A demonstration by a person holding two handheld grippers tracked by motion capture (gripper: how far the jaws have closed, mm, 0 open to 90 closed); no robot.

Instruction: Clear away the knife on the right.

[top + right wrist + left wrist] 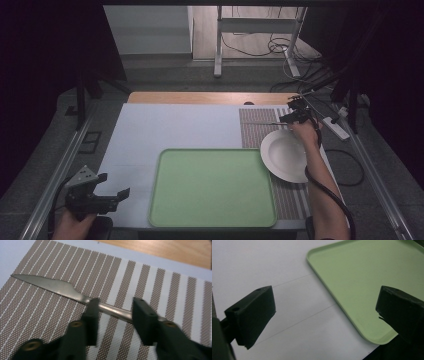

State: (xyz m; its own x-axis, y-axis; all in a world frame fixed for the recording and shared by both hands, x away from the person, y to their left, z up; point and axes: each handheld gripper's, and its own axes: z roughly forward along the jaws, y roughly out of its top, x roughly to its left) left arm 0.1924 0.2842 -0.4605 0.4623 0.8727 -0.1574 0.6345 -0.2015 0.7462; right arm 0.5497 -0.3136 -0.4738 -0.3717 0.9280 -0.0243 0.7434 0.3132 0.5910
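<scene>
Knife: we see a metal table knife lying flat on the striped placemat, blade tapering toward the left of the right gripper view, handle running back under the right tongs.

Right tongs: the two black jaws straddle the knife handle where it meets the blade; the handle passes across the gap between them. We cannot tell whether the pads press on the metal or merely flank it.

Right tongs from above: in the high view we find the right tongs at the far right of the surface, over the far end of the placemat, with the person's forearm reaching along the right edge.

Plate: a white round plate sits on the placemat, just on the near side of the right tongs, its left rim close to the tray's far right corner.

Tray: a pale green tray with rounded corners lies in the near middle of the white surface.

Left tongs: held low at the near left corner, jaws released and wide apart, nothing between them.

Left gripper view: we look between the parted jaws at bare white surface and the tray's corner.
</scene>
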